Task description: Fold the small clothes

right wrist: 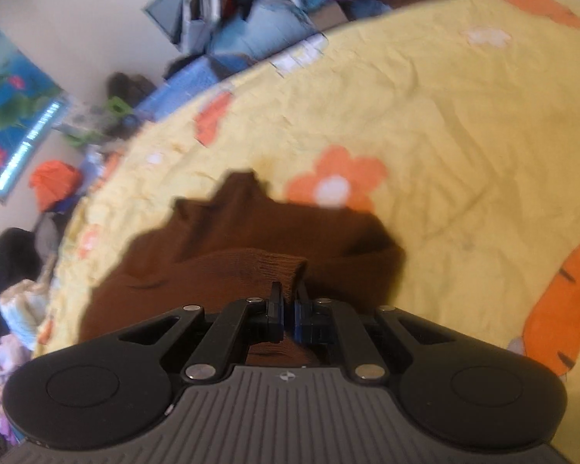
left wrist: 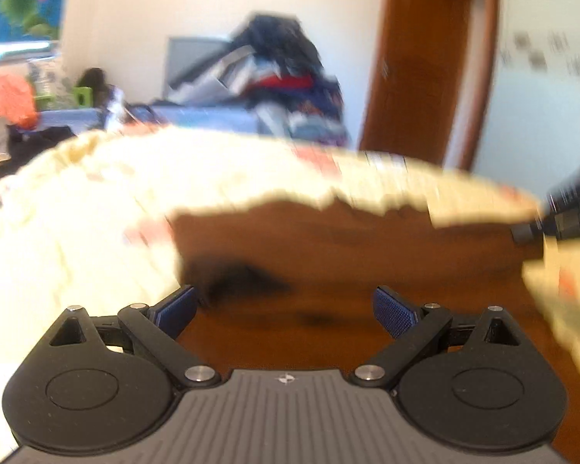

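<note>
A brown knitted garment [right wrist: 247, 239] lies on the yellow flowered bedspread [right wrist: 444, 123]. My right gripper [right wrist: 288, 301] is shut on its ribbed edge, which is lifted and bunched between the pads. In the left wrist view the same brown garment [left wrist: 328, 247] fills the middle, blurred. My left gripper [left wrist: 284, 305] hovers over it, open, with nothing between its blue pads [left wrist: 392, 311]. The other gripper [left wrist: 560, 212] shows at the right edge of that view.
The pale bedspread [left wrist: 77, 208] spreads left and right of the garment. Beyond the bed are a heap of clothes [left wrist: 286, 77], a wooden door [left wrist: 417, 62] and a blue flowered picture [right wrist: 7, 116]. Loose clothes [right wrist: 23, 301] lie at the left.
</note>
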### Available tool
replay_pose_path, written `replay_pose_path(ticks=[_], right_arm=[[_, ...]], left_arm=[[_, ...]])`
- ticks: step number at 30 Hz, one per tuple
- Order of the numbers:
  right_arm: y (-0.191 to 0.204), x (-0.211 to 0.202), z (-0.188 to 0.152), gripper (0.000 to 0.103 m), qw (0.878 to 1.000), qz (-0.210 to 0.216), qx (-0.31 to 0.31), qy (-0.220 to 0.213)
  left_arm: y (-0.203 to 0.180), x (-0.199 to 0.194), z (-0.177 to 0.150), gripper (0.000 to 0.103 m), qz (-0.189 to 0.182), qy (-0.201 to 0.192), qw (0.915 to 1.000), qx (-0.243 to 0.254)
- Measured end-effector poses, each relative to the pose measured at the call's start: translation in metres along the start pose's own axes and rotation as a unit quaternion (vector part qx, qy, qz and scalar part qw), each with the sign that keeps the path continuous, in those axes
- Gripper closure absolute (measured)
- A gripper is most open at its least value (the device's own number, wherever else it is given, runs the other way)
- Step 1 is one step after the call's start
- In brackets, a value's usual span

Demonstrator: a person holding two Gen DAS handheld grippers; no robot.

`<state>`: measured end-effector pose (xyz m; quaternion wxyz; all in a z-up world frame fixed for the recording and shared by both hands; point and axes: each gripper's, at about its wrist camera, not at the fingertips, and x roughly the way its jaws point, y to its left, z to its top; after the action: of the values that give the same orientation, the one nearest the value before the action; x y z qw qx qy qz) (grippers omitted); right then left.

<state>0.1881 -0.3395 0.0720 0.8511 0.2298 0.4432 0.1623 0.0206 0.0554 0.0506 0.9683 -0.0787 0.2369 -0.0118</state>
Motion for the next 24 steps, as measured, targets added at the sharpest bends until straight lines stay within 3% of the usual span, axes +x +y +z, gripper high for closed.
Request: replay_pose_path(ticks=[2,4,6,8,9,10,11,12,14,15,16,20,24], right_arm=[[0.002,-0.017,0.011,0.091,1.000,0.016,-0.005,-0.017],[-0.002,-0.014,0.019,0.091,1.000,-0.008,-0.013,-0.010],[-0.010,0.005,0.021,0.091,0.999,-0.047,-0.021,0.014],[-0.017,0.022,0.015,0.082,0.997,-0.074,-0.021,0.024],[-0.017,0.024,0.012,0.080,0.996,-0.083,-0.018,0.019],[-0.013,0.021,0.009,0.071,0.996,-0.088,-0.022,0.001],[-0.006,0.014,0.005,0.057,0.994,-0.101,-0.039,-0.025],[0.005,0.005,0.000,0.052,0.988,-0.123,-0.064,-0.062],[0.026,-0.002,-0.012,0.051,0.978,-0.139,-0.110,-0.108],[0.034,0.001,-0.016,0.051,0.978,-0.127,-0.132,-0.103],[0.044,0.007,-0.022,0.052,0.976,-0.117,-0.156,-0.092],[0.053,0.055,-0.039,0.055,0.966,-0.138,-0.217,-0.030],[0.038,0.059,-0.058,0.049,0.962,-0.135,-0.224,-0.075]], left_arm=[[0.024,0.012,0.024,0.004,0.004,0.001,0.9987,-0.050],[0.049,0.045,0.043,0.004,0.012,0.052,0.9937,-0.099],[0.073,0.081,0.051,0.005,0.010,0.117,0.9809,-0.155],[0.087,0.102,0.053,0.005,-0.016,0.160,0.9675,-0.195],[0.090,0.109,0.053,0.006,-0.026,0.173,0.9634,-0.204],[0.090,0.115,0.052,0.010,-0.026,0.181,0.9614,-0.206],[0.089,0.121,0.050,0.021,-0.021,0.189,0.9610,-0.201],[0.085,0.126,0.049,0.026,-0.016,0.193,0.9624,-0.190],[0.075,0.131,0.051,0.049,-0.001,0.189,0.9697,-0.154],[0.069,0.135,0.051,0.056,0.007,0.189,0.9724,-0.136],[0.063,0.138,0.051,0.073,0.015,0.194,0.9738,-0.118],[0.039,0.134,0.055,0.087,0.068,0.170,0.9828,-0.025],[0.029,0.129,0.038,0.087,0.096,0.137,0.9827,0.079]])
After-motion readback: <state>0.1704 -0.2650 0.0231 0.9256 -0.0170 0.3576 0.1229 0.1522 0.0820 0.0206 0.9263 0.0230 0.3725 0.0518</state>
